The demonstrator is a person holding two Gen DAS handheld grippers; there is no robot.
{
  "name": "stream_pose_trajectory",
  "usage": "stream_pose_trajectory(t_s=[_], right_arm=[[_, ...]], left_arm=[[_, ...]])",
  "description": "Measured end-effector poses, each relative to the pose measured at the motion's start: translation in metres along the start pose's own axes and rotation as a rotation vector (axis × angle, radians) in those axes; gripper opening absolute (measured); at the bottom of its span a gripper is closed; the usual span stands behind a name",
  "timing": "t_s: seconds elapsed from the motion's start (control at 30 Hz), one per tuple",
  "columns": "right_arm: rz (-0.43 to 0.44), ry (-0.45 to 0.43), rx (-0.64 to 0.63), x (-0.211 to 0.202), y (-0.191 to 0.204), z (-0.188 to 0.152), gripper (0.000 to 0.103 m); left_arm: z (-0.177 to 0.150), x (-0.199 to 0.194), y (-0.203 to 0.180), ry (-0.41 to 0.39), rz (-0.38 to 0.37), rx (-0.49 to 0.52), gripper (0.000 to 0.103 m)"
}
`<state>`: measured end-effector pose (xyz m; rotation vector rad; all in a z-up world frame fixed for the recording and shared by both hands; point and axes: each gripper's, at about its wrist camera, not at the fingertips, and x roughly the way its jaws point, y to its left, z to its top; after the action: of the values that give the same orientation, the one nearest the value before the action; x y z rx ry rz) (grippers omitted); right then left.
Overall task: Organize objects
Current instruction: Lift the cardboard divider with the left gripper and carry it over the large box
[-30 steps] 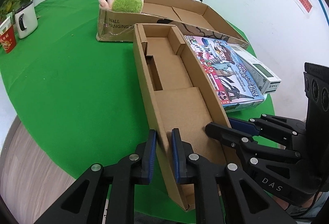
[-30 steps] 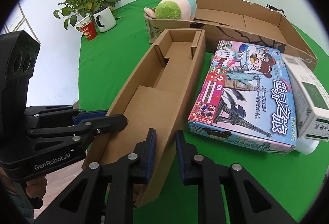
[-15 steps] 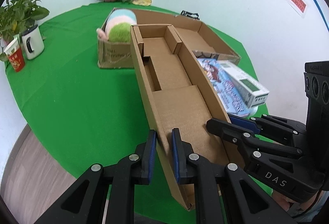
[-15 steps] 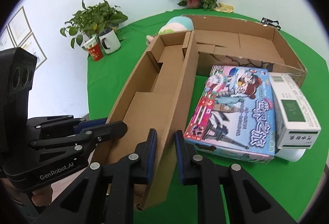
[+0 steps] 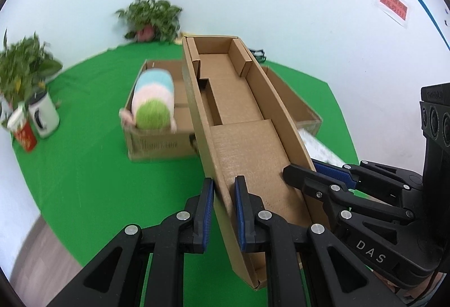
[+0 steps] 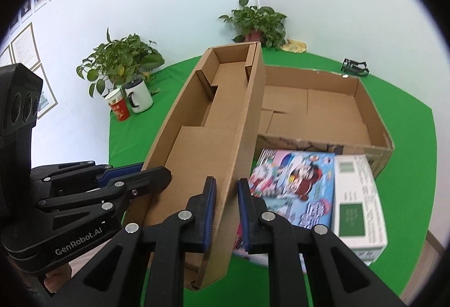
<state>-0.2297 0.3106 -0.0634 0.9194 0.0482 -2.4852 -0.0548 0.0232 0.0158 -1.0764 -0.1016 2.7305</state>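
At lower centre of both views, your left gripper pinches the tray's left wall. Your right gripper clamps its right wall, both nearly closed.

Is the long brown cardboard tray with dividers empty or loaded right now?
Empty: the long brown cardboard tray shows only bare cardboard floor and dividers in both views.

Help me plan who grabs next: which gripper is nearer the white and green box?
Right. The right gripper grips the cardboard tray's wall beside the white and green box; the left gripper grips the far wall.
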Motion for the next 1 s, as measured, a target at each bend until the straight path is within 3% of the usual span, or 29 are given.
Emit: stream_pose_trajectory(t_s=[0.37,0.67,0.87,1.0], right_arm=[[-0.061,-0.078,-0.015,0.007,-0.028,0.066,0.015],[-0.069,-0.12,-0.039,0.016,-0.04,0.123,0.014],[-0.048,-0.114,-0.024,0.034,-0.049,0.154,0.014],[-0.044,-0.074,-0.01,0.061,-0.057,0.167,0.014]], left_arm=[[0.081,0.014,-0.009,-0.113,0.007,0.079,0.011],[0.149,0.022,0.003,-0.181,0.02,0.074,0.011],[0.186,0.038,0.012,-0.187,0.041,0.083,0.011],[0.207,0.071,0.028,-0.141,0.054,0.06,0.01]])
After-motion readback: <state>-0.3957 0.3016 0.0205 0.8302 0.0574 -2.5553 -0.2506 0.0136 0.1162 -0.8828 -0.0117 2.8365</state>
